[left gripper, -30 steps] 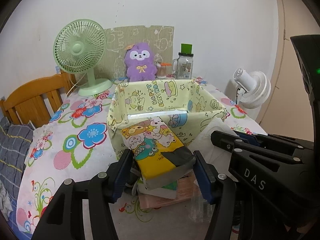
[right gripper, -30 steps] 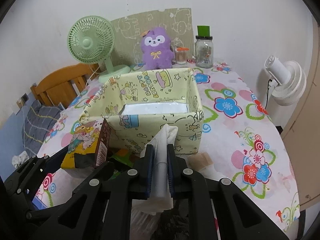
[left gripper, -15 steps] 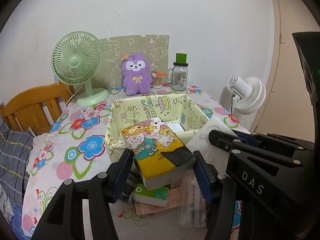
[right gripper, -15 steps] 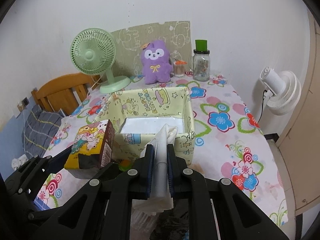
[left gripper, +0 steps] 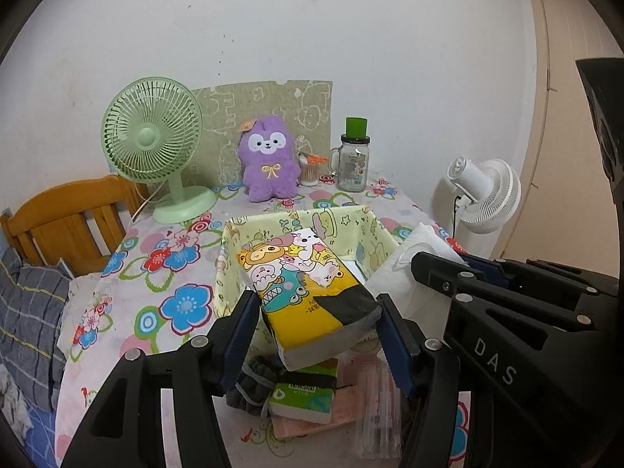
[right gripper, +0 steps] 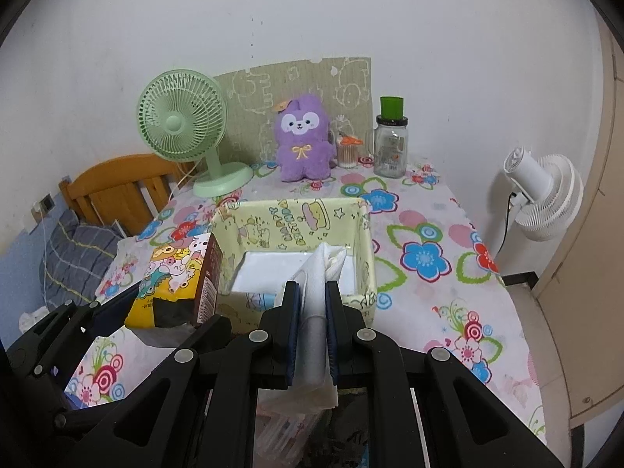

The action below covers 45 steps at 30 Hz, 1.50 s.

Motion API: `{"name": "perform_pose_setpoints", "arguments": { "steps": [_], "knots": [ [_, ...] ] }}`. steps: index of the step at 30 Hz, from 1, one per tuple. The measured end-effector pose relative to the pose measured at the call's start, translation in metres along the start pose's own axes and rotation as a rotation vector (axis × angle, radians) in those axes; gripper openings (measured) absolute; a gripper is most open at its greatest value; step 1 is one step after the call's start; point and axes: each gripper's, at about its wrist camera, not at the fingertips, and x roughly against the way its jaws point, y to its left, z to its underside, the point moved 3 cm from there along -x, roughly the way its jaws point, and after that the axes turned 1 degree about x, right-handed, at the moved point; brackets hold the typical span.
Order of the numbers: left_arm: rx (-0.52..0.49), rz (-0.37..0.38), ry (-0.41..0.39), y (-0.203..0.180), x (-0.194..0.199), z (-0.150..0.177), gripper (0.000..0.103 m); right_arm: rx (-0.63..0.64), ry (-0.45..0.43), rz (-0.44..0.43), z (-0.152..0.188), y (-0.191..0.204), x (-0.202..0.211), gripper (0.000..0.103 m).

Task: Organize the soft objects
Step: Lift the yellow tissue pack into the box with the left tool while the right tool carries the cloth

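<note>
I hold a claw in each hand above a bench (right gripper: 436, 234) covered with a flowered cloth. My left claw (left gripper: 318, 329) grips a soft yellow tissue pack (left gripper: 308, 288) printed with cartoon animals, one blue pad pressed to each long side. My right claw (right gripper: 312, 312) is closed tight on a thin white folded tissue bundle (right gripper: 318, 273), which sticks up and forward from between the pads.

Straight ahead of both claws and lower down sits an open fabric bin (right gripper: 296, 226), pale yellow with cartoon prints; its white floor looks bare.

What could go wrong, as I judge it: the tissue pack is squeezed only across its near end, and most of its length juts forward past the pads, so it could sag, pivot or slip free before it is over the bin. The white bundle is limp; loose layers could catch on the bin's near wall and drag the light bin along the cloth. My two claws are close side by side and could knock together.

Directly beneath my left claw lies a heap waiting to be sorted: a green tissue pack (left gripper: 304, 397), a grey drawstring pouch (left gripper: 249, 386) and some clear wrapped packets (left gripper: 376, 409).
</note>
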Motion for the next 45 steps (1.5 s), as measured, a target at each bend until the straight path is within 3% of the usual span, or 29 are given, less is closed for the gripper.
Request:
{"name": "perform_pose_setpoints", "arguments": {
  "steps": [23,45],
  "knots": [
    [0.01,-0.032,0.0,0.015,-0.038,-0.03,0.062,0.011,-0.001,0.006,-0.033,-0.002,-0.035,0.015],
    [0.054,-0.077,0.098,0.037,-0.097,-0.036,0.062,0.002,0.029,-0.006,-0.06,-0.009,-0.092,0.015]
  ]
}}
